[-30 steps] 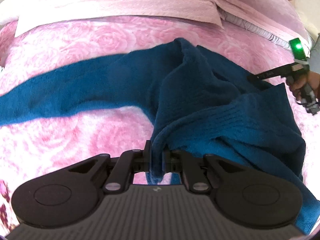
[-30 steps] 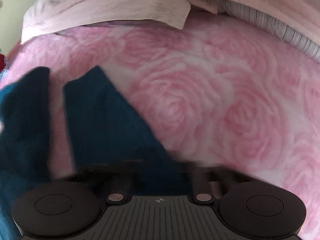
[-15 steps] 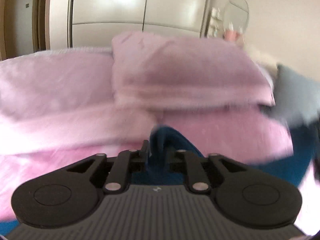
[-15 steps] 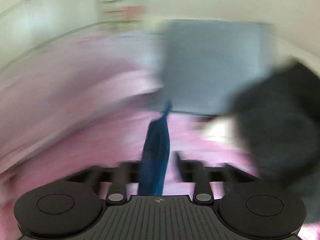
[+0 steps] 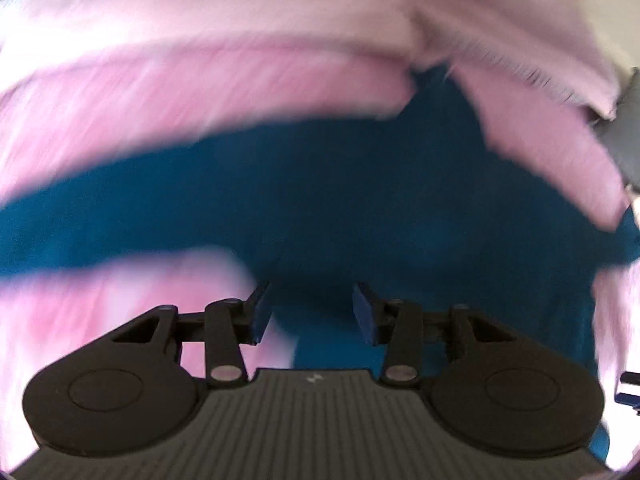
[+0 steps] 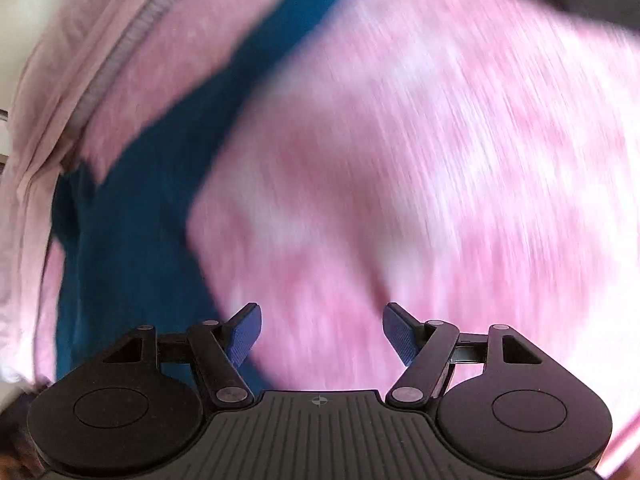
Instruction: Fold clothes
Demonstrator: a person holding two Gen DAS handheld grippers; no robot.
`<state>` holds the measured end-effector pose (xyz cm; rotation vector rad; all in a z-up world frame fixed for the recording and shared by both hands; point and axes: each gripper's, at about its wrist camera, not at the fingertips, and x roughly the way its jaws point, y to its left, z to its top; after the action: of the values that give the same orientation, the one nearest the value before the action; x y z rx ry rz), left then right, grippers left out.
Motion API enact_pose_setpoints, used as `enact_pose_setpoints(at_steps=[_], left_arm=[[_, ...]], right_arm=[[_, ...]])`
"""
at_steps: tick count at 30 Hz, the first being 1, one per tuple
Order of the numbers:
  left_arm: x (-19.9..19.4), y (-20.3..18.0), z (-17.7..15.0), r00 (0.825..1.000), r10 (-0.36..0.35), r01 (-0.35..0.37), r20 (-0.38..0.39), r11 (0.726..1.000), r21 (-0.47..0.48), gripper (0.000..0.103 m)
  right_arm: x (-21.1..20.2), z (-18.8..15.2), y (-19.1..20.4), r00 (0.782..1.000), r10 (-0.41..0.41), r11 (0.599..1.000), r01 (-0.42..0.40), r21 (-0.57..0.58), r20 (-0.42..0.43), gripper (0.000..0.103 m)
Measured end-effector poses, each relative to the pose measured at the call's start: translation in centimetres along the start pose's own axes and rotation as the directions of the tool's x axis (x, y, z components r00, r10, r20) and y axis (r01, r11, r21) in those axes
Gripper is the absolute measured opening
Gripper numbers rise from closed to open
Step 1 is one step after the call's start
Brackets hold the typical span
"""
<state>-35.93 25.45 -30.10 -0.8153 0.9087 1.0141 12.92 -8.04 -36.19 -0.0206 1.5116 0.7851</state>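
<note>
- The jaws of the left gripper are seen partly apart and opening; blue cloth lies beneath the gap, but no cloth is pinched by the blue pads.
- The jaws of the right gripper are seen spread wide and opening a little further, with nothing between them; only pink bedding is seen beneath the gap.
- The teal sweater is laid out on the bed, spread across the middle of the left wrist view; one long sleeve is stretched away to the left.
- In the right wrist view the same sweater is seen on the left side, with a band of it running up towards the far edge of the picture.
- Whether the garment is folded or merely spread cannot be told, as both views are heavily blurred.
- The sweater is borne by a pink blanket with a paler mottled pattern, which fills the right of the right wrist view and is seen to the near left in the left wrist view.
- Beyond the sweater, at the far side, paler pink bedding is piled.
- A grey object is glimpsed at the far right edge of the left wrist view; its nature cannot be told.
</note>
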Motion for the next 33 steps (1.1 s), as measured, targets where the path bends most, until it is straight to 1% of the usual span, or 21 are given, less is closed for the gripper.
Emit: enact_pose_setpoints(at_steps=[3,5,7,8,9,11,13,14,15,16,17,18,19,20,22,25,27,28,31,32,33], left_arm=[[-2.2,2.7,-5.6,0.995,-0.019,0.014,-0.098,0.999,-0.050,0.042],[-2.9,3.6,-8.7,0.987,-0.059,0.046,-0.150,0.995,-0.087,0.044],[-2.9,3.8,-11.0,0.980,-0.098,0.080,-0.176,0.991,-0.109,0.047],[-2.6,3.9,-12.0,0.977,-0.105,0.085,-0.184,0.990,-0.112,0.051],[-2.2,3.8,-12.9,0.977,-0.093,0.073,-0.194,0.992,-0.107,0.051],[-1.4,3.9,-14.4,0.973,-0.087,0.065,-0.214,0.992,-0.109,0.051],[-1.0,4.3,-15.8,0.974,-0.104,0.079,-0.199,0.989,-0.128,0.048],[-1.0,4.3,-16.4,0.976,-0.118,0.095,-0.184,0.987,-0.129,0.042],[-1.1,4.2,-16.7,0.975,-0.144,0.126,-0.170,0.985,-0.114,0.032],[-1.6,4.3,-16.9,0.973,-0.170,0.156,-0.153,0.983,-0.102,0.004],[-2.5,4.6,-16.8,0.972,-0.196,0.185,-0.129,0.978,-0.094,0.005],[-3.4,4.9,-16.8,0.969,-0.222,0.214,-0.105,0.973,-0.085,0.005],[-4.3,5.2,-16.7,0.965,-0.248,0.243,-0.082,0.967,-0.075,0.004],[-5.3,5.5,-16.6,0.960,-0.274,0.271,-0.058,0.960,-0.065,0.004],[-7.2,6.2,-16.6,0.947,-0.321,0.320,-0.017,0.947,-0.035,0.004],[-10.4,7.6,-17.8,0.939,-0.344,0.344,-0.009,0.938,0.053,0.005],[-9.3,7.8,-19.5,0.948,-0.305,0.312,-0.093,0.947,0.075,0.005],[-8.1,7.5,-20.5,0.950,-0.283,0.293,-0.132,0.954,0.061,0.005],[-4.7,6.8,-22.9,0.957,-0.189,0.201,-0.222,0.979,0.033,0.007],[-4.6,6.5,-23.2,0.959,-0.180,0.195,-0.220,0.980,0.047,0.008],[-4.9,6.4,-23.2,0.960,-0.180,0.197,-0.215,0.979,0.062,0.008]], right_arm=[[-1.7,-3.7,-1.8,0.999,0.031,0.998,-0.030,0.059,-0.018,0.071],[-2.6,-4.9,-2.6,0.997,0.072,0.993,-0.068,0.099,-0.040,0.071],[-3.6,-5.6,-3.3,0.993,0.108,0.987,-0.100,0.130,-0.056,0.071],[-4.1,-6.2,-3.3,0.992,0.113,0.986,-0.106,0.128,-0.051,0.071],[-4.6,-6.9,-3.5,0.993,0.107,0.989,-0.101,0.110,-0.049,0.071],[-5.6,-8.3,-3.8,0.995,0.094,0.993,-0.091,0.074,-0.043,0.071],[-5.6,-10.3,-3.4,0.995,0.070,0.997,-0.069,0.022,-0.068,0.071],[-5.5,-11.4,-3.1,0.995,0.055,0.998,-0.056,-0.011,-0.080,0.071],[-5.6,-12.5,-2.6,0.998,0.032,0.996,-0.037,-0.076,-0.061,0.070],[-5.6,-13.3,-1.9,0.999,0.002,0.990,-0.007,-0.139,-0.038,0.069],[-5.6,-14.0,-1.1,1.000,-0.026,0.979,0.023,-0.200,-0.014,0.059],[-5.8,-14.3,-0.7,0.999,-0.041,0.977,0.037,-0.211,-0.012,0.012],[-6.0,-14.5,-0.2,0.998,-0.055,0.974,0.052,-0.222,-0.009,0.006],[-6.2,-14.7,0.2,0.998,-0.069,0.970,0.066,-0.232,-0.006,0.006],[-8.8,-15.1,1.1,0.998,-0.040,0.960,0.053,-0.276,0.053,0.006],[-12.6,-15.6,1.1,0.995,-0.003,0.966,0.030,-0.258,0.102,0.006],[-13.7,-16.3,0.2,0.992,-0.040,0.971,0.067,-0.231,0.119,0.006],[-13.3,-16.8,0.0,0.991,-0.062,0.972,0.088,-0.219,0.121,0.006],[-10.2,-17.9,-1.1,0.984,-0.173,0.970,0.179,-0.163,0.049,0.007],[-9.5,-18.3,-0.7,0.974,-0.222,0.958,0.226,-0.177,0.038,0.010],[-8.9,-18.7,-0.3,0.962,-0.271,0.943,0.271,-0.192,0.028,0.025]])
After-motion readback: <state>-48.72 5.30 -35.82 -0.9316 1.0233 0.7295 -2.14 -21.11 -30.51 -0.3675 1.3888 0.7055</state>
